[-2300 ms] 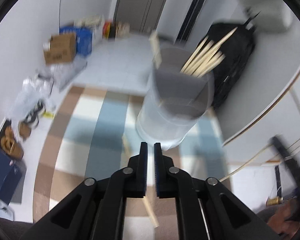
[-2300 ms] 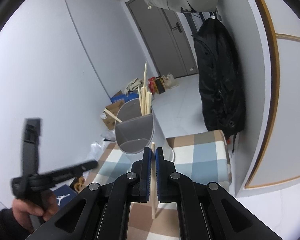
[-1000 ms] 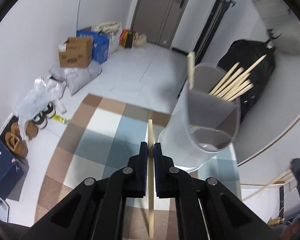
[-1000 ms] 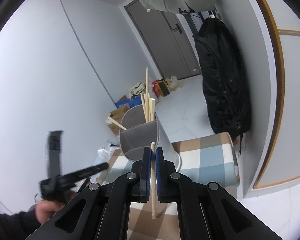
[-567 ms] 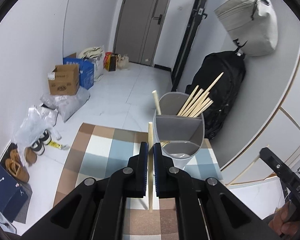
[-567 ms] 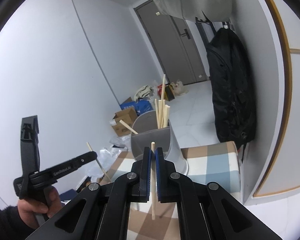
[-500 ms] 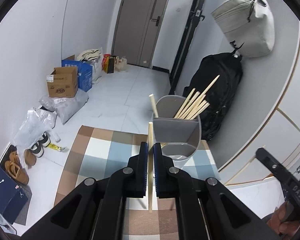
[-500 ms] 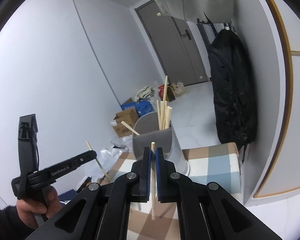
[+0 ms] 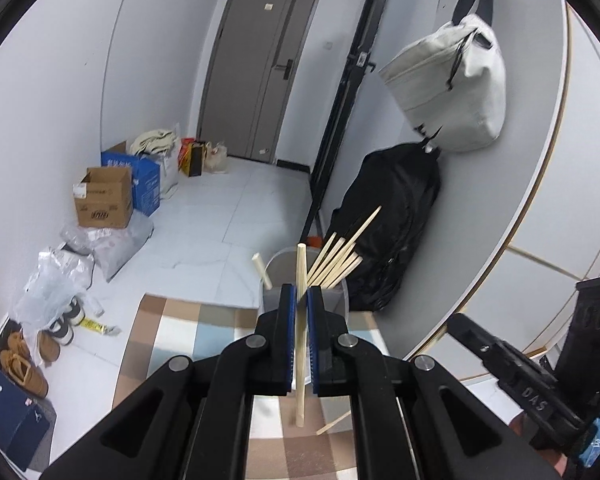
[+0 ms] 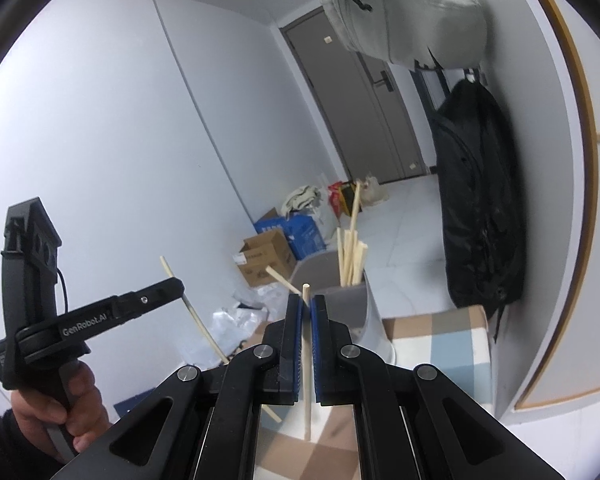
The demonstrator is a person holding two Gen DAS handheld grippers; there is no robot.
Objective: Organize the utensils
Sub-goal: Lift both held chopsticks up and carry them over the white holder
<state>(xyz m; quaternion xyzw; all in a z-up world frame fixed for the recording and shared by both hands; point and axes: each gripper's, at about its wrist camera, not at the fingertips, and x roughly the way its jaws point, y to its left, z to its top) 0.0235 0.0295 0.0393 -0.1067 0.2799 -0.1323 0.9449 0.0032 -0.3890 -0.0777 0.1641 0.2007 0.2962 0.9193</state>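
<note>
Now both clamped tight: left gripper pinching one wooden chopstick upright between its blue pads, right gripper pinching a second chopstick the same way. Beyond the fingertips, grey divided holder standing on the checked tablecloth, a bundle of chopsticks leaning in its far compartment. One loose chopstick lying on the cloth by the left jaws
</note>
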